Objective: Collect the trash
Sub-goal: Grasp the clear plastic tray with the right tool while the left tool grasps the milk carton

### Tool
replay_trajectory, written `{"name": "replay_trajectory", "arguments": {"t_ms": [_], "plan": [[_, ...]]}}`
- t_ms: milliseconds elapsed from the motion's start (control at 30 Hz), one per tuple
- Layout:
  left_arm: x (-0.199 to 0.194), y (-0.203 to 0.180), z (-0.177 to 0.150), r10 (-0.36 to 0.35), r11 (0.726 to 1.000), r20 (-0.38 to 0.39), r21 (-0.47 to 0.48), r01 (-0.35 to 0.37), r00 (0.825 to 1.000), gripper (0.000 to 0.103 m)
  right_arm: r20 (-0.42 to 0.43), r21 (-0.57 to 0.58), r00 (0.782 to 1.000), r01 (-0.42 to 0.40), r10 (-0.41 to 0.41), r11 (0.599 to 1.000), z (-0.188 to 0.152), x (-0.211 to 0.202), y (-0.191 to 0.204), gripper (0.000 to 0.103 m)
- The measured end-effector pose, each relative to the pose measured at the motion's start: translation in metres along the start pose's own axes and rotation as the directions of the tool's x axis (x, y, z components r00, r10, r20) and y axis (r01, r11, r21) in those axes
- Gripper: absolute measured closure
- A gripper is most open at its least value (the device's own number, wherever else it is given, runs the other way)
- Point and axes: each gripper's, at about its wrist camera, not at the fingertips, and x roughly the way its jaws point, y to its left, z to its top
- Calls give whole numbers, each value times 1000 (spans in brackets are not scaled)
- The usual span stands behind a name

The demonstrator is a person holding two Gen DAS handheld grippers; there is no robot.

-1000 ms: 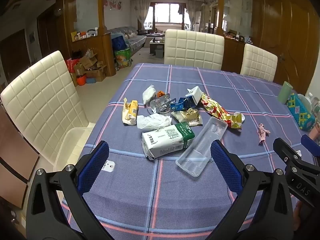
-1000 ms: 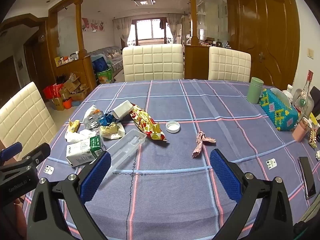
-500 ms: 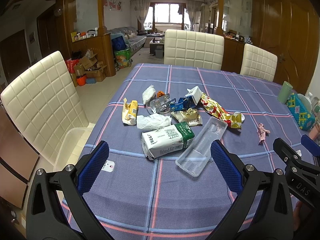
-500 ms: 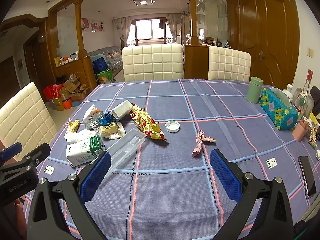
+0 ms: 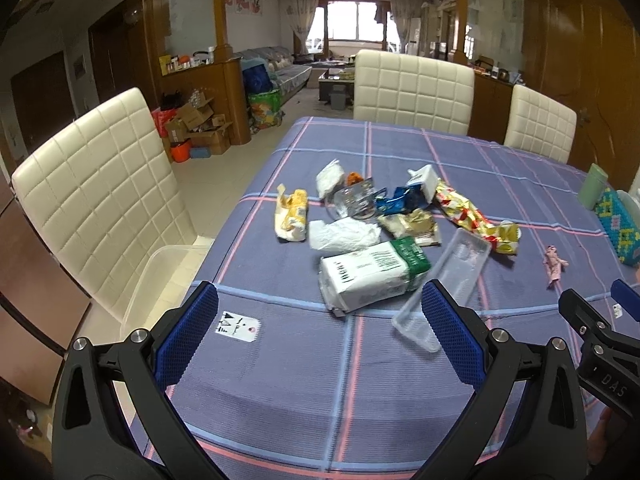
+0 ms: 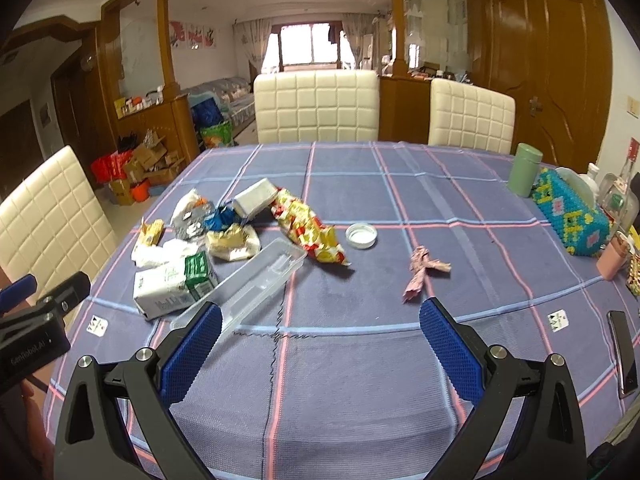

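Note:
Trash lies in a heap on the blue checked tablecloth (image 5: 280, 360): a white and green milk carton (image 5: 372, 274) (image 6: 172, 282), a clear plastic tray (image 5: 444, 292) (image 6: 244, 284), a red and yellow wrapper (image 5: 476, 220) (image 6: 306, 228), white tissue (image 5: 342, 234), a yellow packet (image 5: 292, 216), a white lid (image 6: 361, 236) and a crumpled pink wrapper (image 6: 424, 270) (image 5: 554, 266). My left gripper (image 5: 318, 324) hovers open just short of the carton. My right gripper (image 6: 320, 344) is open above bare cloth, nearer than the tray and pink wrapper.
A clear plastic bin (image 5: 160, 280) rests on the cream chair (image 5: 100, 184) at the table's left side. A green cup (image 6: 524, 174), a beaded tissue box (image 6: 572, 216), a pink cup (image 6: 614, 258) and a phone (image 6: 624, 352) stand along the right edge. More chairs stand behind the table.
My left gripper has shifted slightly left and forward, so the heap sits further right in its view. The right gripper has barely moved.

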Motion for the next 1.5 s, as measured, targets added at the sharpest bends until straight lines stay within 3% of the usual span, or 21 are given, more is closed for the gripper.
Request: {"name": "replay_trajectory", "arguments": {"t_ms": [267,433,500,667,700,800,867,967,1133,1167,1200,1267,1467,1500], "plan": [[37,24,-6,31,999,-35,42,-29,999,3,-66,-63,998,-29,25,998,-1,48,30,6],[58,32,0,-4,998,-61,59,8,998,3,-141,-108,988,-76,61,991,-2,85,55,10],[66,32,4,-28,997,-71,69,33,997,3,-164,-120,985,-78,58,990,-2,96,61,32],[89,25,11,-128,987,-129,77,139,983,3,-283,-63,953,-135,112,989,-9,128,56,63],[95,23,12,-151,983,-145,80,164,978,3,-263,-53,957,-141,122,989,-8,127,53,76],[116,12,15,-191,973,-186,93,211,964,3,-265,-8,953,-154,147,988,-6,128,41,92],[128,4,17,-190,971,-210,102,215,959,3,-256,-20,961,-117,108,993,-4,126,35,94],[139,-6,20,-243,957,-234,98,271,941,3,-232,-58,971,-67,51,996,-3,122,33,97],[144,-27,13,-270,936,-269,151,317,925,3,-242,-42,968,-75,63,996,-2,126,26,97],[143,-31,10,-276,931,-274,161,326,921,7,-241,-43,968,-75,63,996,-2,126,26,97],[142,-33,9,-279,929,-270,166,330,921,20,-240,-42,969,-76,63,996,-2,127,26,97],[139,-37,6,-285,923,-269,182,340,920,36,-239,-39,969,-76,64,996,-2,127,25,97],[125,-28,6,-348,911,-256,134,389,902,51,-221,-31,973,-78,69,996,-2,117,23,98],[122,-27,6,-346,913,-253,132,386,904,74,-215,-33,974,-76,67,997,-2,115,23,98]]}}
